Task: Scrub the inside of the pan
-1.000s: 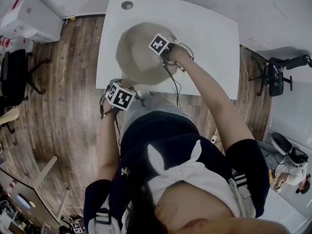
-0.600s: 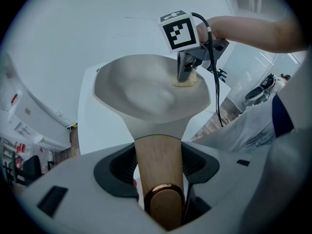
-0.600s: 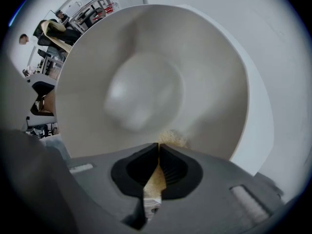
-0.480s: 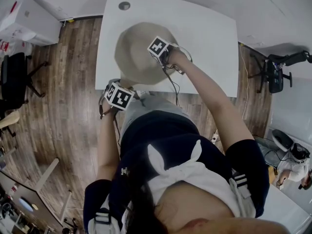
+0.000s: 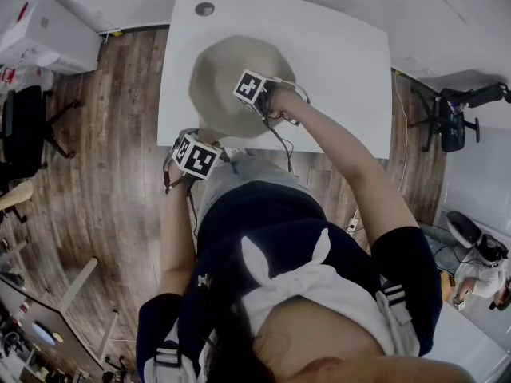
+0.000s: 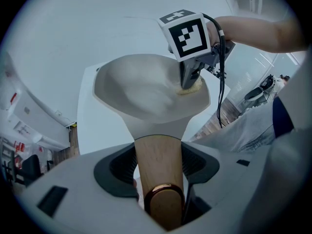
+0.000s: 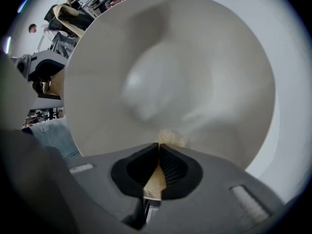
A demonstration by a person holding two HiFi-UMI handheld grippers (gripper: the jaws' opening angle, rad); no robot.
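Head view: pan (image 5: 219, 82) on table (image 5: 343, 62), near edge. Right tongs (image 5: 254, 92) moved left from pan's right rim toward centre, so scrub stroke progressing.
Left gripper view: left tongs (image 6: 157, 179) clamped on wooden handle (image 6: 157, 155).
Right gripper view: tongs pinched on sponge (image 7: 169, 138), which presses pan's inner wall.

No text, label, brand or number can be read anywhere.

Navy short-sleeved top (image 5: 267, 230), white bow (image 5: 289, 271); left gripper (image 6: 157, 152) and right gripper (image 7: 158, 147) bear black-and-white marker cubes (image 5: 196, 156)
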